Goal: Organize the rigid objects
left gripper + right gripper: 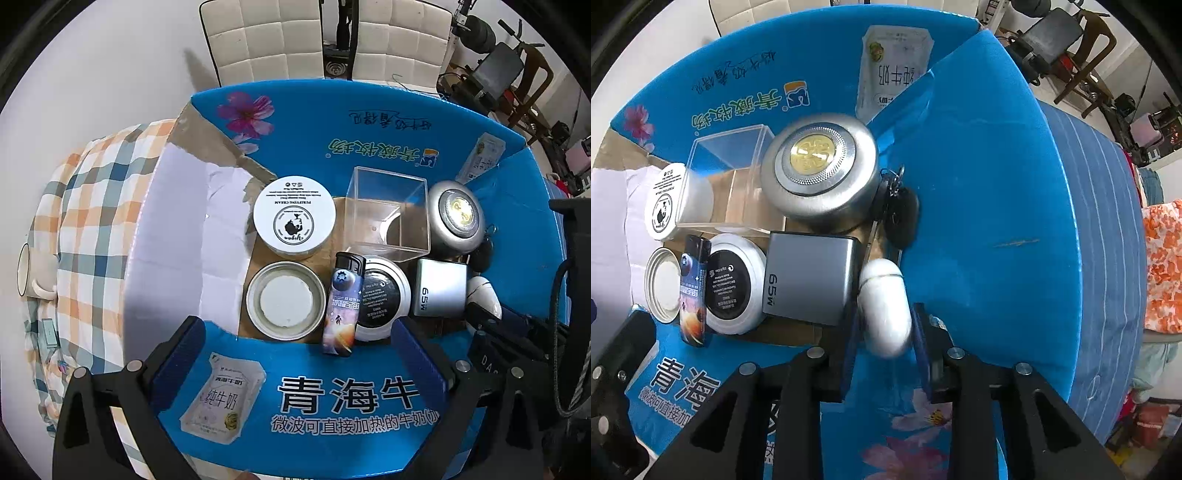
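gripping a white oval case (886, 306), right gripper (884, 332) has its jaws closed narrow on the lower end; case's long axis runs straight away from the gripper, far end toward the black key fob (901, 218). case sits inside the blue box (990, 206), touching the grey 65w charger (812, 277) on its left. left gripper (299, 350) spread wide, empty, over the near box wall, lighter (341, 302) just beyond. round silver tin (820, 170) farther back.

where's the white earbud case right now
In the right wrist view the white earbud case sits between the right gripper's jaws, inside the blue box, just right of the grey 65W charger.
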